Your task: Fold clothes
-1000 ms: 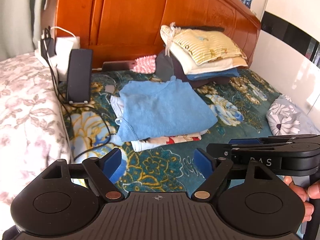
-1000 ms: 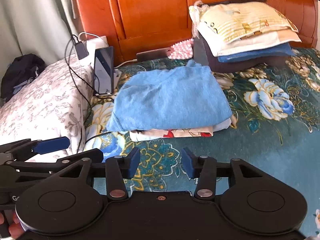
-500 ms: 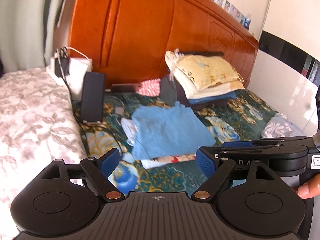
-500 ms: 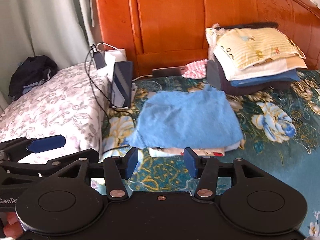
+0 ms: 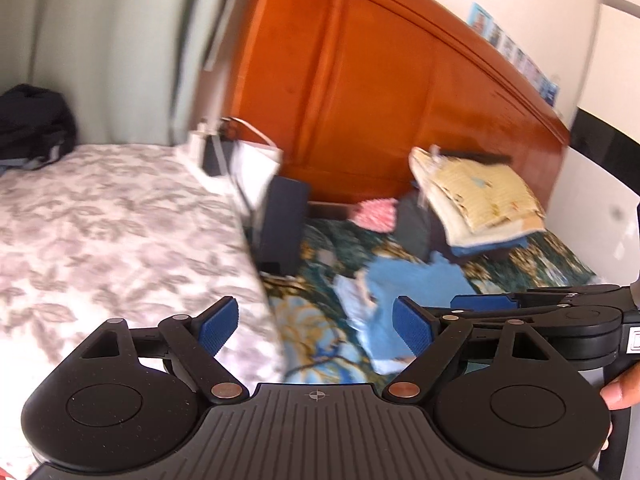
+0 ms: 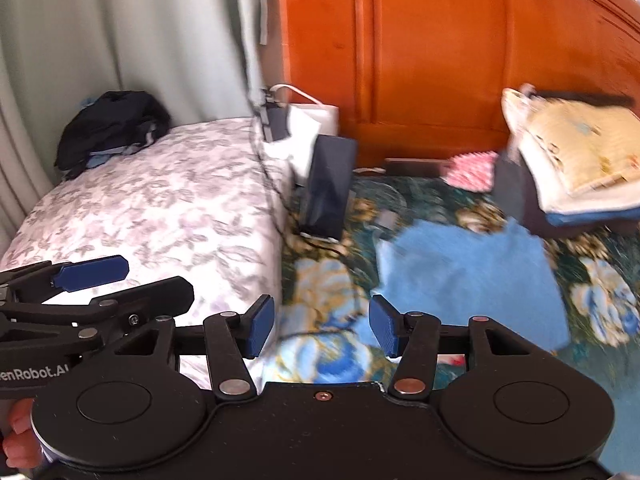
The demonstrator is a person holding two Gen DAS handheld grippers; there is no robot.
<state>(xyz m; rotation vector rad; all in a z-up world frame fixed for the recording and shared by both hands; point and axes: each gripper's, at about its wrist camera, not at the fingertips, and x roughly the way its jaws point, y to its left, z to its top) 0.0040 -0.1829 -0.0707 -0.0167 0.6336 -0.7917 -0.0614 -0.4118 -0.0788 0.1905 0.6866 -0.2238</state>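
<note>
A folded blue garment lies on top of a small pile on the floral bedspread; it also shows in the left wrist view. A taller stack of folded clothes with a yellow striped piece on top sits by the headboard, also in the left wrist view. A dark heap of clothes lies at the far left. My left gripper is open and empty. My right gripper is open and empty. Both are held back from the blue garment. The view is blurred.
A floral white pillow fills the left. A dark tablet leans beside it with cables and a white charger. The orange wooden headboard stands behind. A pink-white cloth lies by the headboard. A curtain hangs at the left.
Both grippers have pulled back and swung to the left, away from the blue garment. More pillow, curtain and the dark heap have come into view. Both stay open and empty.
</note>
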